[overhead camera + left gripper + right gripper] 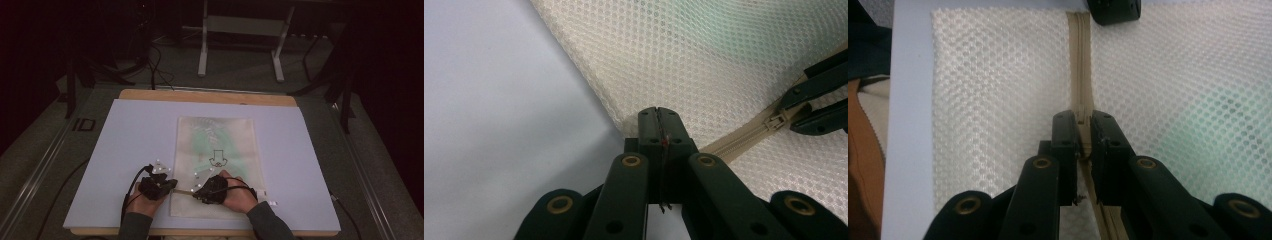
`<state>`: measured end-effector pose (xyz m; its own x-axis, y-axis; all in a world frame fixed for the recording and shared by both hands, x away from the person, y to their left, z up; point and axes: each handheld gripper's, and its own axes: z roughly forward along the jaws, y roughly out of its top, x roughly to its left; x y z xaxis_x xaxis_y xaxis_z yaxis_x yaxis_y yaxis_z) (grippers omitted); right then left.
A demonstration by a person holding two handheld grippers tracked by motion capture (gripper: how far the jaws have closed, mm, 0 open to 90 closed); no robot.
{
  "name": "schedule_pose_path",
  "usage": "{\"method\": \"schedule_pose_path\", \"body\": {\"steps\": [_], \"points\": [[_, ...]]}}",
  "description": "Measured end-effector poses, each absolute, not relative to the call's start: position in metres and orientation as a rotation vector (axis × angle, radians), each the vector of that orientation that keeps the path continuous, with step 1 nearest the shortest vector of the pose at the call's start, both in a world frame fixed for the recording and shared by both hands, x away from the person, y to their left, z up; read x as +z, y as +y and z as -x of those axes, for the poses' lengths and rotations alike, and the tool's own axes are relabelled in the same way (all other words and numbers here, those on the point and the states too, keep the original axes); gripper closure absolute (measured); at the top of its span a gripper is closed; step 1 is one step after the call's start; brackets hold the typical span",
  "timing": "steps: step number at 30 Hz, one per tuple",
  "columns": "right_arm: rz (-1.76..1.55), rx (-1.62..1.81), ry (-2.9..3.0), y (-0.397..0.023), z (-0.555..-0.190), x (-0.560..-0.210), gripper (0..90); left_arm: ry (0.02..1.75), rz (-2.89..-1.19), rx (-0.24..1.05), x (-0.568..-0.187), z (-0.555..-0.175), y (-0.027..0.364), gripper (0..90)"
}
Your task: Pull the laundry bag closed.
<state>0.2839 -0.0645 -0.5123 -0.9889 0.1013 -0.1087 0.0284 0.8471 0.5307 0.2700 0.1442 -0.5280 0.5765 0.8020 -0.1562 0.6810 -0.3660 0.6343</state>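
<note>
I've got both tools down at the near end of the mesh bag, which lies flat on the pale surface with its zipper running across the near edge. My left tool is clamped shut on the corner of the bag, right at the end of the zipper tape — jaws pressed together with the fabric edge pinched between them. My right tool is narrow too, jaws squeezed on the zipper slider, the beige track stretching away ahead of it toward the left tool's tip at the top of the right gripper view.

So this reads as anchor with the left, run the slider with the right. Here's what worries me. The left grip is on very little material; if I pull hard along the track, that corner could slip out and the whole bag would slide across the surface instead of the zipper travelling. The slider grip looks shallow as well — a tug off the line of the track could pop it free or jam the teeth. And the mesh is soft: any slack near the slider might get drawn into it.
</note>
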Motion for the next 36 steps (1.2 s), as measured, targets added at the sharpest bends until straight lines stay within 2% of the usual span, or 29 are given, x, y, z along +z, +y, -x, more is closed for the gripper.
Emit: {"method": "schedule_pose_path", "body": {"steps": [36], "points": [[-0.115, 0.792, 2.905, -0.086, -0.282, -0.51, 82.2, 1.179, -2.138, 0.228, -0.528, -0.27, 0.145, 89.6]]}}
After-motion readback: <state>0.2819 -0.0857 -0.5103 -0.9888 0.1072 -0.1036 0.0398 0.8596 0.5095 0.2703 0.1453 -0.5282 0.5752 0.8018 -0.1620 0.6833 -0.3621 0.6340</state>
